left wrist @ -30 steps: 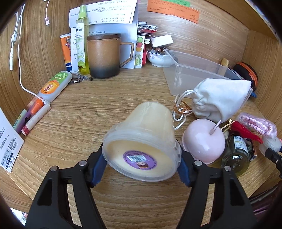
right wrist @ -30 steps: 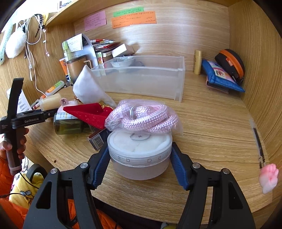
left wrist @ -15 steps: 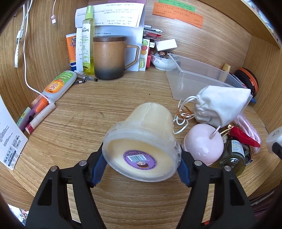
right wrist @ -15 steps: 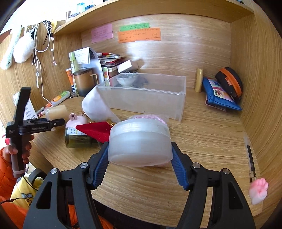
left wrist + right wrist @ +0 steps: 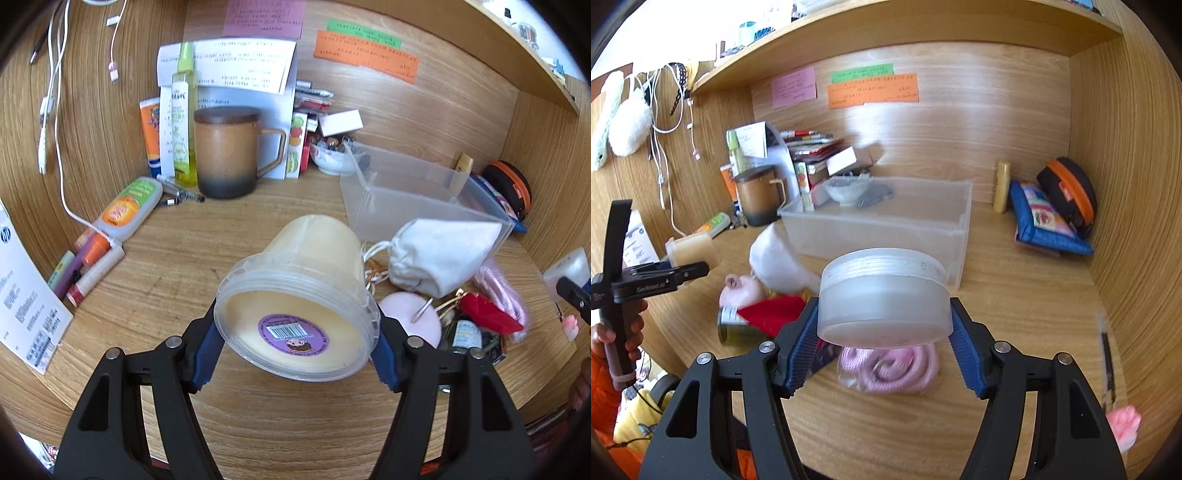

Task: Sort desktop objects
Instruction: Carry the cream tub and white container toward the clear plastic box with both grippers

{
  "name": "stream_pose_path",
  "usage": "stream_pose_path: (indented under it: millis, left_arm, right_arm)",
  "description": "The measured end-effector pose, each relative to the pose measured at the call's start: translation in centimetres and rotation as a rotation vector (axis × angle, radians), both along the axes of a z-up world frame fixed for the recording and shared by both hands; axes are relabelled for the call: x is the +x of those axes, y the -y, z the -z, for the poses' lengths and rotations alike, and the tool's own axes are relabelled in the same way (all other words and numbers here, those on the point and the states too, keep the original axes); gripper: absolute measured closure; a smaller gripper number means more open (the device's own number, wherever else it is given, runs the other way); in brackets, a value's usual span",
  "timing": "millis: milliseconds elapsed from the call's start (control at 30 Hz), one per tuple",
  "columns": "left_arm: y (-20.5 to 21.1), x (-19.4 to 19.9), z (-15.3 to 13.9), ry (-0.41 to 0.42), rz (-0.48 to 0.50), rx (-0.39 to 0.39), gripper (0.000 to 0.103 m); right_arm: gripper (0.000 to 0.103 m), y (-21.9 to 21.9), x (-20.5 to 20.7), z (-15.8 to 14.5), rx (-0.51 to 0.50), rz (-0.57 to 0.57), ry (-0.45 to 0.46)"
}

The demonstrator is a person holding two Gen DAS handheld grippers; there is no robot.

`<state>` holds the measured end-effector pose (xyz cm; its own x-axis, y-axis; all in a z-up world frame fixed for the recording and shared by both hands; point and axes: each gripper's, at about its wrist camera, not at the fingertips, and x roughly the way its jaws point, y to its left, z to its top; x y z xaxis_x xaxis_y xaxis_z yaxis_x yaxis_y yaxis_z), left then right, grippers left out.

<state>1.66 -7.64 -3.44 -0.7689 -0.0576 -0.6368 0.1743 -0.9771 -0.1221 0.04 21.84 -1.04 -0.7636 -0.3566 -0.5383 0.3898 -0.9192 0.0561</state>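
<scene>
My left gripper (image 5: pixel 297 356) is shut on a yellowish lidded tub (image 5: pixel 303 295) with a purple barcode sticker, held tilted above the wooden desk (image 5: pixel 184 266). In the right wrist view the same tub (image 5: pixel 689 251) shows at the left in that gripper. My right gripper (image 5: pixel 884 354) is shut on a round frosted jar (image 5: pixel 884 295), lifted clear of the pink rope in a bag (image 5: pixel 890 369). A clear plastic bin (image 5: pixel 886 225) stands behind the jar; in the left wrist view the bin (image 5: pixel 413 199) is at the right.
A white drawstring pouch (image 5: pixel 439 254), a pink ball (image 5: pixel 410 314), a red item (image 5: pixel 487 308) and a small glass jar (image 5: pixel 465 336) crowd the desk's right. A brown mug (image 5: pixel 227 151), spray bottle (image 5: pixel 183 114) and tubes (image 5: pixel 127 206) stand at the back left. Pouches (image 5: pixel 1049 218) lean in the right corner.
Both grippers have risen with their loads. The frosted jar came up off the pink rope, which now lies uncovered beneath it. The tub hangs higher over the desk.
</scene>
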Motion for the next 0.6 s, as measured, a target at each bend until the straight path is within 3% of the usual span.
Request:
stream_pose_path:
  millis: [167,333,600]
  left_arm:
    - [0.0,-0.2,-1.7,-0.027,0.005,-0.010,0.035]
    - [0.4,-0.8,-3.5,-0.040,0.041,0.040,0.034]
    - [-0.4,-3.2,-5.2,-0.042,0.106,-0.002,0.036]
  right_arm:
    - [0.041,0.4,-1.4,-1.6,0.009,-0.012,-0.036]
    - [0.041,0.9,-3.0,-2.7,0.008,-0.030,-0.045]
    - [0.041,1.6,-5.6,-4.0,0.017,-0.053,-0.065]
